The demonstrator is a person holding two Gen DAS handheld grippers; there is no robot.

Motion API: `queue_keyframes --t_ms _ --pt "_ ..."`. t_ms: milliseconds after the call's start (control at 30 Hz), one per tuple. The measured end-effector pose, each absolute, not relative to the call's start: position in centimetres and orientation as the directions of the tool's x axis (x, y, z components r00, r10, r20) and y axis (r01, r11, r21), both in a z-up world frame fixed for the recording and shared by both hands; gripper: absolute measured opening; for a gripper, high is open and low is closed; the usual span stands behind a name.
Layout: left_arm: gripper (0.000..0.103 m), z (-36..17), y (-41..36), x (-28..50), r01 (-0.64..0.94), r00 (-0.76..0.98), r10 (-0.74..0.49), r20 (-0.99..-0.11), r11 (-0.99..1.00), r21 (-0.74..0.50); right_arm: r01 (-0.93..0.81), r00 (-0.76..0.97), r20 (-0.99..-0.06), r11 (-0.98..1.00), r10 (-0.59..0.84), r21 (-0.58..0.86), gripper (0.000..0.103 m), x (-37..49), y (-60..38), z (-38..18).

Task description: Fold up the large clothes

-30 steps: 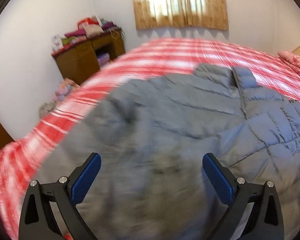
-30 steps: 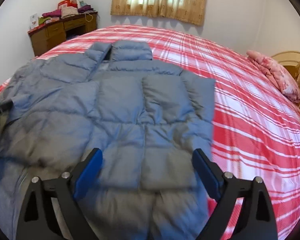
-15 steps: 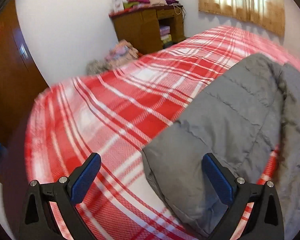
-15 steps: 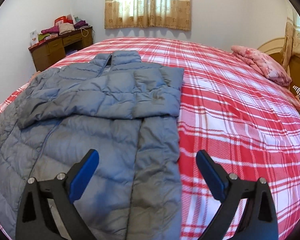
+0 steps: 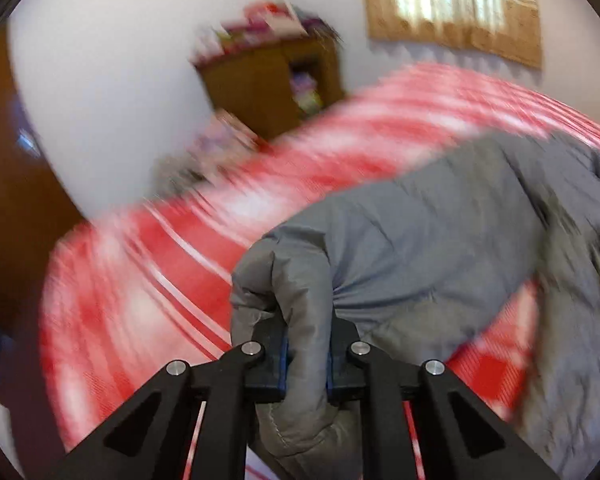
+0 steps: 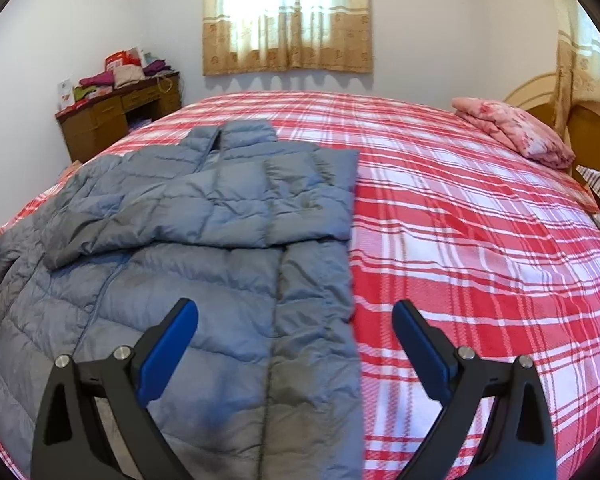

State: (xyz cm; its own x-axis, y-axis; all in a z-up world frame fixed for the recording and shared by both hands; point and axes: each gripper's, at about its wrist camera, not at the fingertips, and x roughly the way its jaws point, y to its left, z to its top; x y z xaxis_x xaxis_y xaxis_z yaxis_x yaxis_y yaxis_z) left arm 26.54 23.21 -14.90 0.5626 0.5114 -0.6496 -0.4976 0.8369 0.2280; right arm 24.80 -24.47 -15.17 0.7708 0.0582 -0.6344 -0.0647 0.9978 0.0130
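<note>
A grey puffer jacket (image 6: 220, 240) lies on the red plaid bed (image 6: 460, 240), its right sleeve folded across the chest. In the left wrist view my left gripper (image 5: 306, 356) is shut on the cuff end of the jacket's left sleeve (image 5: 296, 280) and holds it lifted off the bed; the rest of the jacket (image 5: 440, 232) trails to the right. This view is motion-blurred. My right gripper (image 6: 296, 344) is open and empty, hovering above the jacket's lower right edge.
A wooden desk (image 6: 116, 120) piled with clothes stands against the far left wall. A pink folded quilt (image 6: 516, 136) lies by the headboard (image 6: 580, 128) at the right. A curtained window (image 6: 288, 16) is behind the bed. A brown door (image 5: 4, 200) is at left.
My left gripper has closed on the end of the left sleeve and lifted it. My right gripper pulled back from the jacket after laying the right sleeve across it, and stays open.
</note>
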Motion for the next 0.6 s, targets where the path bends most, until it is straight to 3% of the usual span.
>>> queue_keyframes --t_ms 267,400,600 --pt "0.012 -6.3 18.6 28.8 -0.458 0.685 0.574 -0.449 0.818 0.348 -0.003 0.781 -0.623 0.998 0.044 0.067 0.099 24.9 -27.3 -15.0" --pt "0.012 -3.6 12.2 29.1 -0.359 0.789 0.465 -0.402 0.879 0.313 0.01 0.773 -0.634 0.998 0.032 0.064 0.099 25.0 -28.3 -15.2" --pt "0.012 -3.6 1.9 30.5 -0.153 0.877 0.261 -0.404 0.948 0.28 0.019 0.774 -0.632 0.997 0.036 0.081 0.099 24.6 -29.4 -15.0"
